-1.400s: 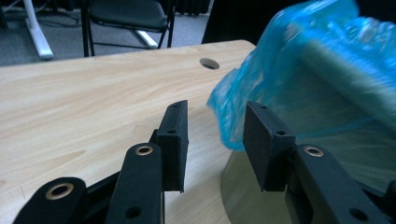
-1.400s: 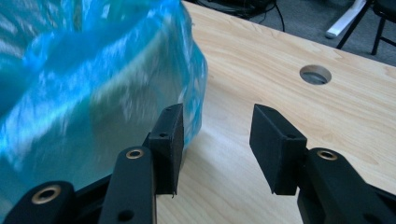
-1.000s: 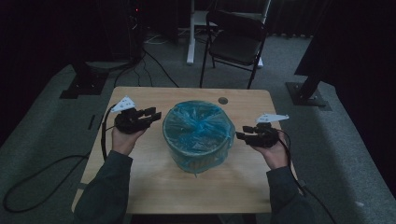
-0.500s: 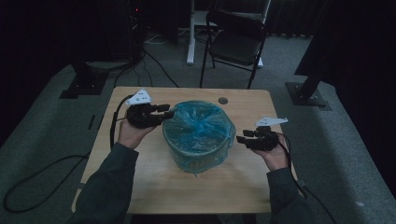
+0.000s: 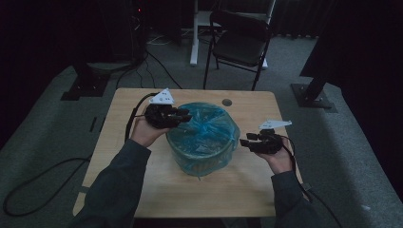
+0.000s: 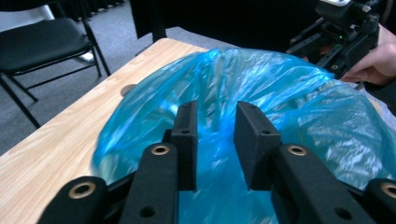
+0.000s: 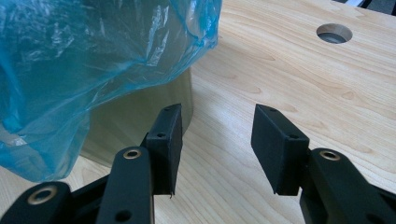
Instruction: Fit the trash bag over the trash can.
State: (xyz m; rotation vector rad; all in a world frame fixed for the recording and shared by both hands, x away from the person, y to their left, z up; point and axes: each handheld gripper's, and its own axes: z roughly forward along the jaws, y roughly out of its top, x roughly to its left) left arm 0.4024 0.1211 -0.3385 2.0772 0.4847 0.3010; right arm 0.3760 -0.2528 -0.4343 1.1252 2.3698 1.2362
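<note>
Left claw [image 6: 212,140] just been closing on blue bag [image 6: 261,88] film, grip unclear; may tear or tip bin [image 7: 140,112]. Right claw [image 7: 215,149] open, empty, beside bin on surface [image 7: 289,65].

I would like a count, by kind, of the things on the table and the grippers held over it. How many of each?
Bin: 1
Blue plastic bag lining the bin: 1
Grippers: 2, the left gripper at the bag's rim, the right gripper beside the bin
Total: 4
</note>
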